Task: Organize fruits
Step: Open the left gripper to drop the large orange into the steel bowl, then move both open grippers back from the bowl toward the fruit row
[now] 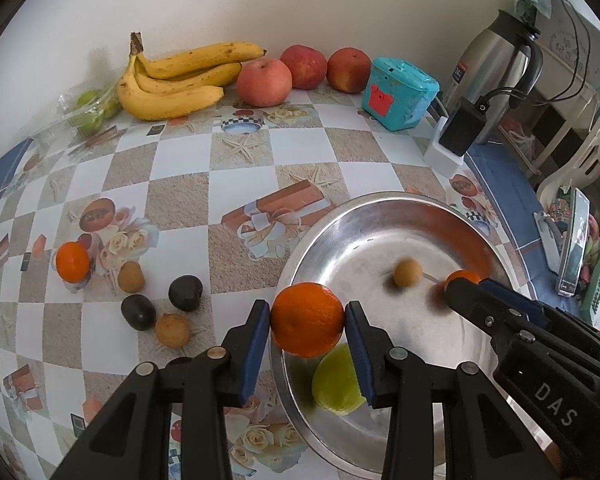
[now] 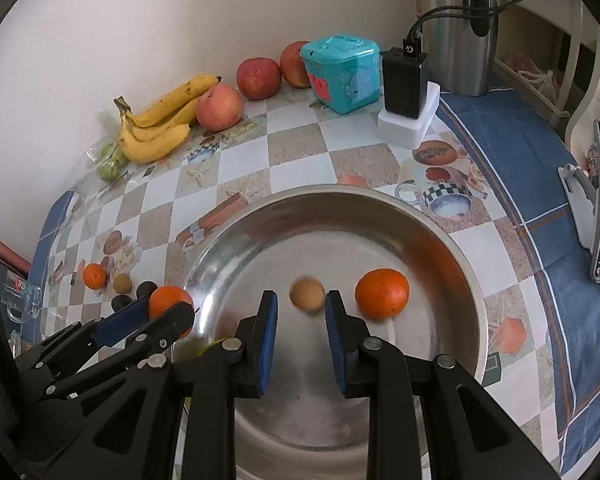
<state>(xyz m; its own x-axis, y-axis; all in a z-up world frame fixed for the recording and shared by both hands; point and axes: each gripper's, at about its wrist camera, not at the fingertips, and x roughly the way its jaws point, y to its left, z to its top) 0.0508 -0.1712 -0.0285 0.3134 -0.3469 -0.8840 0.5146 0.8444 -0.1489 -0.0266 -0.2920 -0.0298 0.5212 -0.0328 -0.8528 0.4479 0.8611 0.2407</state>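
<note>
A: Orange tangerine (image 1: 307,319) clamped in the left claw (image 1: 307,322), pads on both sides, held over the near rim of the steel bowl (image 1: 380,216). Not dropped yet.

B: Right claw (image 2: 301,312)?

A: Released. Jaws apart, nothing pressed between them. Small tan round fruit (image 2: 307,295) sits past the tips on the bowl floor, blurred, so probably rolling. Looks freshly let go, my guess.

B: What else is in the bowl?

A: Second tangerine (image 2: 382,293) to the right of the tan one, apart from it. Green fruit (image 1: 336,380) at the near side, partly under the left claw.

B: Still out on the desk (image 1: 236,184)?

A: Cluster left of the bowl: small tangerine (image 1: 73,261), two tan fruits (image 1: 131,276), two dark ones (image 1: 185,292). Bananas (image 1: 172,84) and three apples (image 1: 264,82) at the back wall, bagged green fruit (image 1: 88,110) beside the bananas.

B: Step?

A: Mid-sort, loading small fruit into the bowl. Left is on the placing step.

B: Next move?

A: Carry the tangerine further in over bare metal, clear of the green fruit, lower, then open. Right claw should back off first so the two don't bump; they're near each other. Round fruit rolls, so release low.
</note>
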